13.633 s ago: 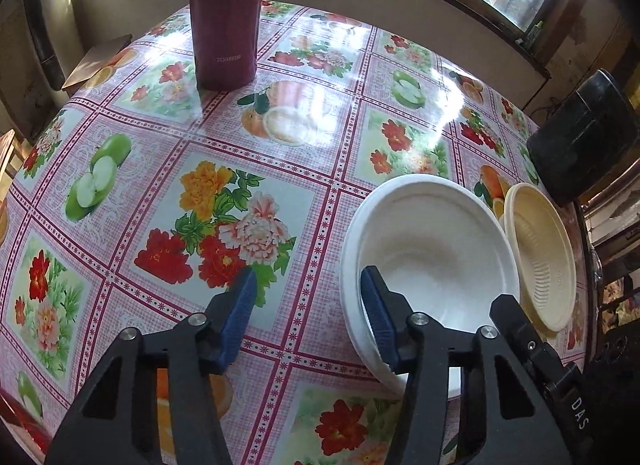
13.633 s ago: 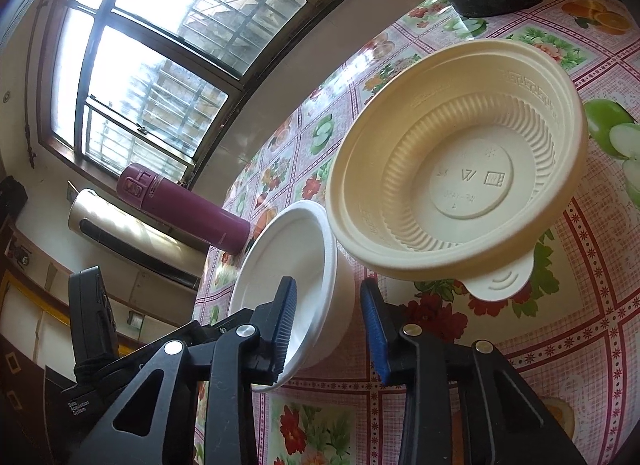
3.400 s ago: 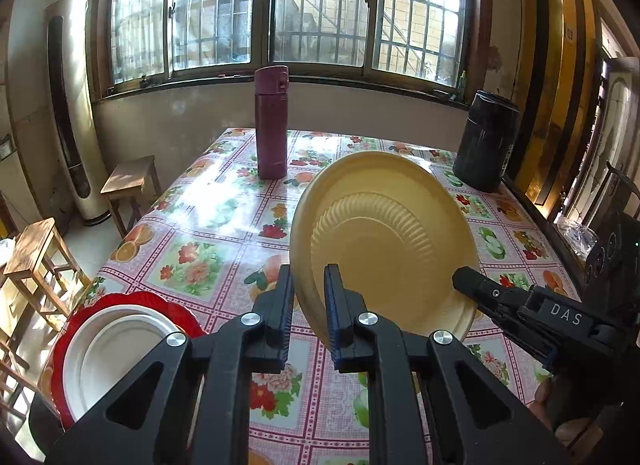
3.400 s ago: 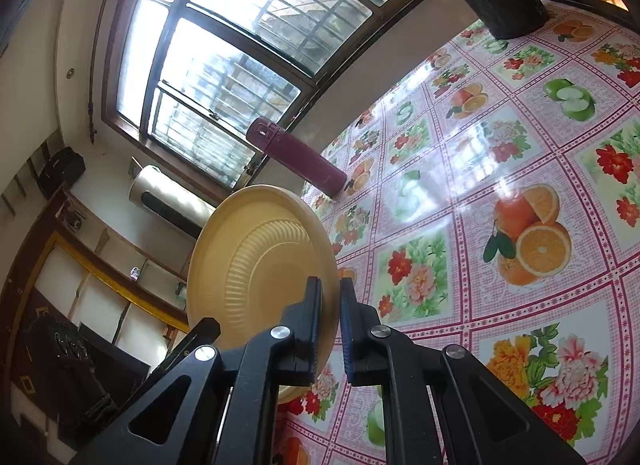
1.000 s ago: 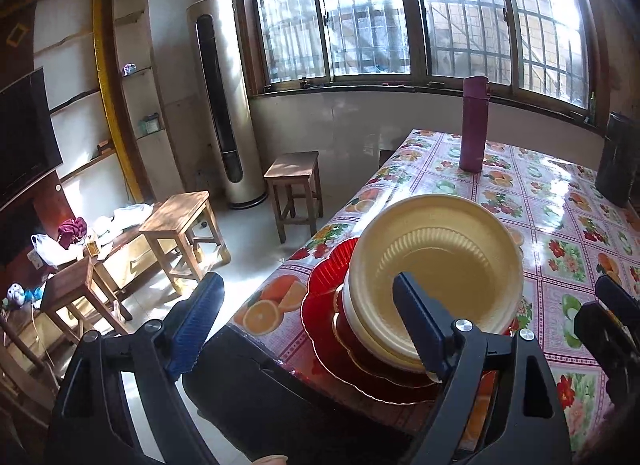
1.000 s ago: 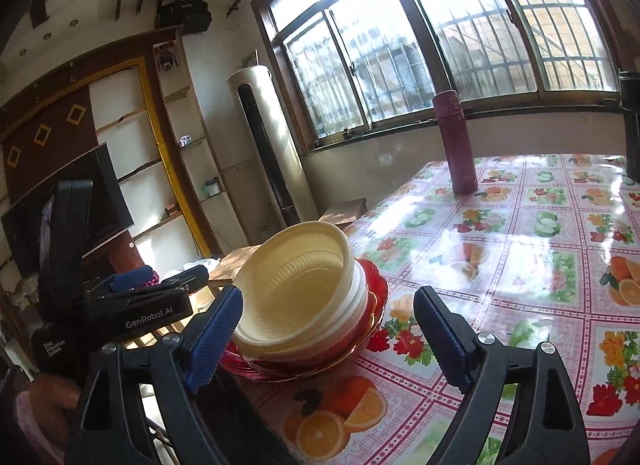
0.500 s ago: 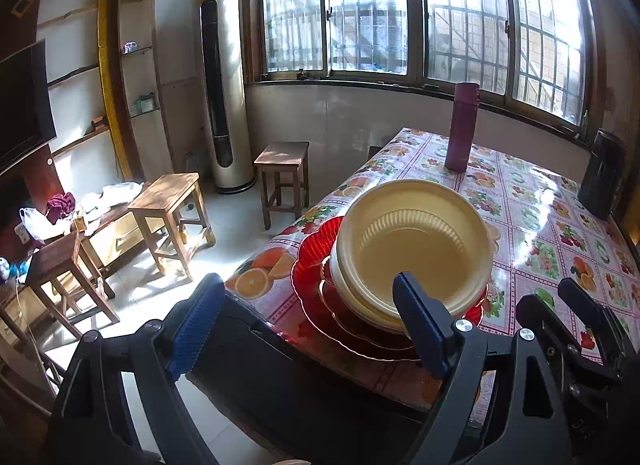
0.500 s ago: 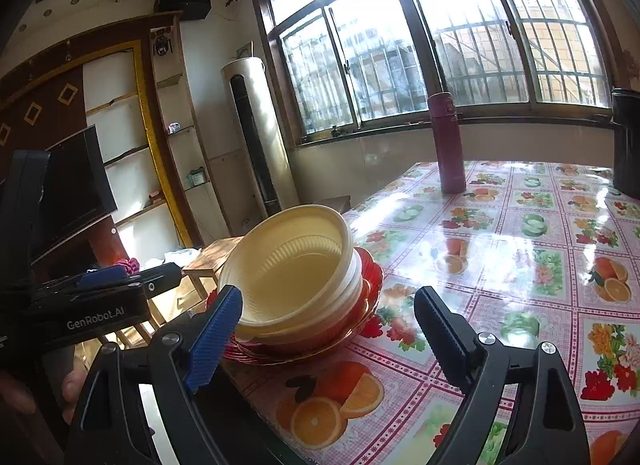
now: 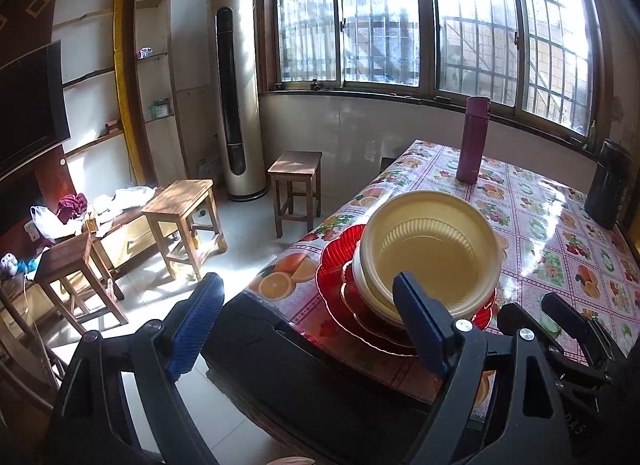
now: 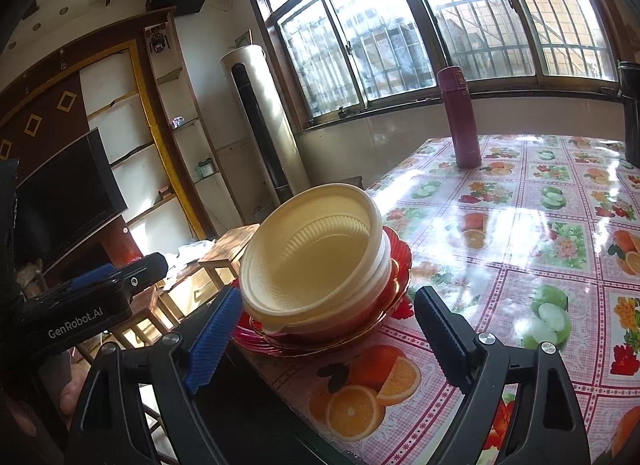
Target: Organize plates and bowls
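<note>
From the left wrist, the cream bowl (image 9: 432,249) sits nested in a white bowl (image 9: 362,277) on the red plate (image 9: 340,265) at the table (image 9: 560,265) corner. The left gripper (image 9: 308,325) has its jaws spread, empty, short of the plate. A maroon flask (image 9: 473,140) stands far beyond the plate.

From the right wrist, the same stack (image 10: 316,261) rests on the plate (image 10: 396,261). The right gripper (image 10: 324,333) jaws are spread, holding nothing. Wooden stools (image 10: 228,245) stand behind the plate.
</note>
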Motion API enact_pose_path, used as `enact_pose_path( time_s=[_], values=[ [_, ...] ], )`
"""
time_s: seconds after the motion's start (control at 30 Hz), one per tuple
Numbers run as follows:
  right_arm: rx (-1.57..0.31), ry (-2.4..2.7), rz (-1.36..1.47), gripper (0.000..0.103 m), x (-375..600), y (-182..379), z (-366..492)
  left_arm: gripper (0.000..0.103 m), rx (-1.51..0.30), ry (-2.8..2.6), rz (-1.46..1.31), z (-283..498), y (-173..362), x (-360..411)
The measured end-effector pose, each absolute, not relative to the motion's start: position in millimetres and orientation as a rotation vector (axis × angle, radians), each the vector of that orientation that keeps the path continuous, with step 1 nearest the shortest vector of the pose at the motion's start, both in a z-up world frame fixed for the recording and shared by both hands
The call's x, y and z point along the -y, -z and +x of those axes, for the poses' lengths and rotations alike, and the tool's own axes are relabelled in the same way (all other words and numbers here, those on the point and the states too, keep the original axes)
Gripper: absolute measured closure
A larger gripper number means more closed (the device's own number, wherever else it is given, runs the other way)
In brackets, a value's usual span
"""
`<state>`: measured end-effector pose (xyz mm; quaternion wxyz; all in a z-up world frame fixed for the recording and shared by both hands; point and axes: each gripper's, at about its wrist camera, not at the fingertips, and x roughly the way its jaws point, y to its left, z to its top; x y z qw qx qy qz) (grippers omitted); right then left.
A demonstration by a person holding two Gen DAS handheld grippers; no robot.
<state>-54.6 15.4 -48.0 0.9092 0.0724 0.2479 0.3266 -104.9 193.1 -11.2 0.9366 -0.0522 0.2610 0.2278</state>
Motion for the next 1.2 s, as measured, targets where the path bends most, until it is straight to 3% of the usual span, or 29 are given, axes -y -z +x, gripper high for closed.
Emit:
enact_pose_path(
  time_s=[1.2],
  values=[
    [-0.495,-0.693,0.112,0.014,-39.1,36.4,-61.7,0.016,-0.574,-0.439,-0.106,-111.3,13.0,-200.7]
  ],
)
